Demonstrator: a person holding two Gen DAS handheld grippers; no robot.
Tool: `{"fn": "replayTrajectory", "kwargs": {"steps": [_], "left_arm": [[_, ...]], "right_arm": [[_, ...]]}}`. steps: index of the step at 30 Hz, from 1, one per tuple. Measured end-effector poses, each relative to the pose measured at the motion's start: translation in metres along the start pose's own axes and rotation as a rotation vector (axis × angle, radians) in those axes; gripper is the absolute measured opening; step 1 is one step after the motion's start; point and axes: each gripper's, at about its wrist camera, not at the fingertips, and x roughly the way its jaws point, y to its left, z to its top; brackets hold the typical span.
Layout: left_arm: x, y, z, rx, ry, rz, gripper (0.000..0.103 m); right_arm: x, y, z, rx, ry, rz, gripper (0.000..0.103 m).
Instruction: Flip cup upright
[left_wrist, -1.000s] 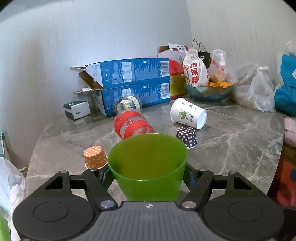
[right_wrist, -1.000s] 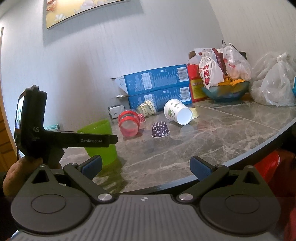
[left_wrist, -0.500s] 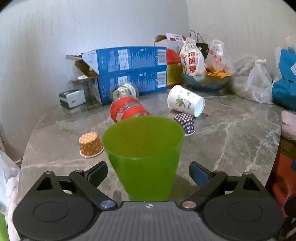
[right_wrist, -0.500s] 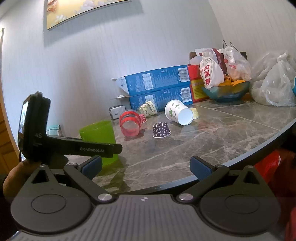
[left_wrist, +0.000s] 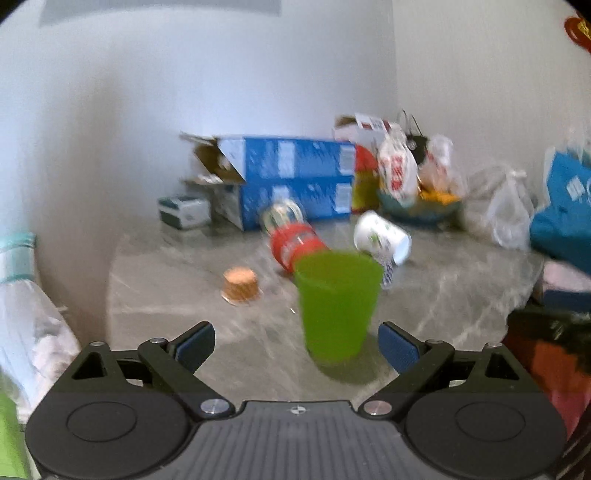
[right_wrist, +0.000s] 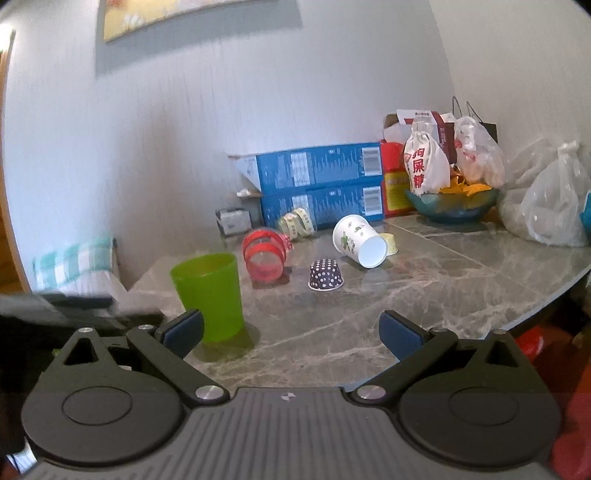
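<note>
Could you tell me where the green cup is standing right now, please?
The green cup stands upright near the table's front-left edge in the right wrist view, just in front of the red cup lying on its side, and free of both grippers.

A grey marble table (right_wrist: 424, 295) with pale veins and a rounded dark edge stands in a corner formed by two white, finely textured walls (right_wrist: 184, 129). At eleven o'clock in the right wrist view a framed picture (right_wrist: 177, 18) hangs high; a wooden door frame (right_wrist: 9, 206) runs at nine o'clock.
</note>
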Motion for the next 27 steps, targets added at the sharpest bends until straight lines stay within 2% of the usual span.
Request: {"fn": "replayTrajectory", "kwargs": {"steps": [1,10,27], "left_arm": [[-0.004,0.002,0.006,0.001,0.004,0.004,0.102],[-0.024,-0.001,0.023,0.007,0.010,-0.049,0.102],[-0.045,-0.002,0.029,-0.030,0.015,-0.042,0.102]], "right_arm": [[0.000,0.003,0.005,-0.004,0.014,-0.009,0.102],[-0.001,0.011,0.019,0.010,0.122,-0.014,0.102],[-0.007,0.018,0.032,0.002,0.140,0.014,0.102]]}}
